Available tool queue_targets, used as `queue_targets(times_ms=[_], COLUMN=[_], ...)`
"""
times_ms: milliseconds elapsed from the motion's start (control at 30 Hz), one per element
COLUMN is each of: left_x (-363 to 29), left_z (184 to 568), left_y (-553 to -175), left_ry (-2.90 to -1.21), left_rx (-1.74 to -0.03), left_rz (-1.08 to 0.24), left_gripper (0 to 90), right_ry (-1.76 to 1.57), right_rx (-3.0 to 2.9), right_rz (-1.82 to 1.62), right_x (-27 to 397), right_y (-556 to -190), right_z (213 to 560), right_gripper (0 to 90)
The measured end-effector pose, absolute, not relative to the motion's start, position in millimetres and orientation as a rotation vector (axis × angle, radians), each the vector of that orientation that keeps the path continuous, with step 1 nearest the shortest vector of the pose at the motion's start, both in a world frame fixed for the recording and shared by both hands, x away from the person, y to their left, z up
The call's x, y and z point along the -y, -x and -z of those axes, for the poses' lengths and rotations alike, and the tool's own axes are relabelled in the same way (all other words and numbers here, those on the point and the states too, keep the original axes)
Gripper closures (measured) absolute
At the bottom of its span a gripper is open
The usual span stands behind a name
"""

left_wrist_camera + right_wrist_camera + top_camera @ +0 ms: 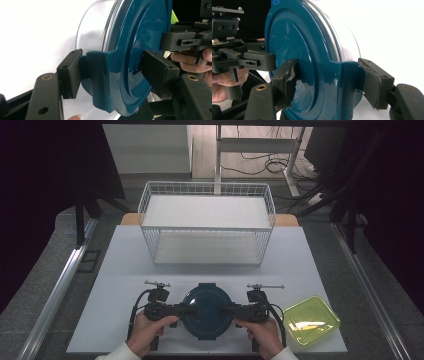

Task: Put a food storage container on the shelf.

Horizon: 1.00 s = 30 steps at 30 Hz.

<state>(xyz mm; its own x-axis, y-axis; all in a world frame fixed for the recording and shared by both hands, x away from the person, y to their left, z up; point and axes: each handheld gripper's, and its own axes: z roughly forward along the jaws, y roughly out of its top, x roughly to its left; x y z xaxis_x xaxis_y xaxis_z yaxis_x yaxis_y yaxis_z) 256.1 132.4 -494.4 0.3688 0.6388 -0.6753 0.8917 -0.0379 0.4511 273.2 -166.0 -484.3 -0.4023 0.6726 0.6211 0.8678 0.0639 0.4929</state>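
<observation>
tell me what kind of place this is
Probably a lab or recording workspace, not a kitchen: a bare white table holding a white wire basket, loose cables on the floor behind, and dark curtains at the sides.

**What the table holds, by count**

There is one round container with a teal lid (206, 311), and that lid carries two side clips, one at each gripper. Two grippers are in use: the left gripper (184, 310) and the right gripper (229, 310), each with two black jaws and each held in one of two hands. One white wire basket (206, 222) with two shelves stands at the back of the white table (310, 255). One yellow-green square tray (311, 319) lies at the right
</observation>
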Motion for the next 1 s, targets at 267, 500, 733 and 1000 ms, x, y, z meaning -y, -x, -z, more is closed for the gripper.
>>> queue_targets(times_ms=[267,500,733,1000], left_x=[-134.9,-140.4,-146.0,-151.7], left_z=[486.6,475.1,460.9,435.4], left_y=[-256.2,-258.0,-262.7,-271.1], left_ry=[-1.755,-1.762,-1.749,-1.749], left_rx=[-1.333,-1.307,-1.291,-1.257], left_rz=[0.34,0.316,0.305,0.27], left_gripper=[34.6,34.6,34.7,34.7], right_ry=[1.554,1.541,1.538,1.532], right_rx=[2.136,2.156,2.177,2.199], right_rz=[1.289,1.317,1.355,1.41], right_x=[163.6,159.3,153.2,147.8], right_y=[-272.9,-273.3,-275.6,-280.3], right_z=[475.6,465.9,450.8,426.2], right_gripper=[33.7,33.7,33.7,33.7])
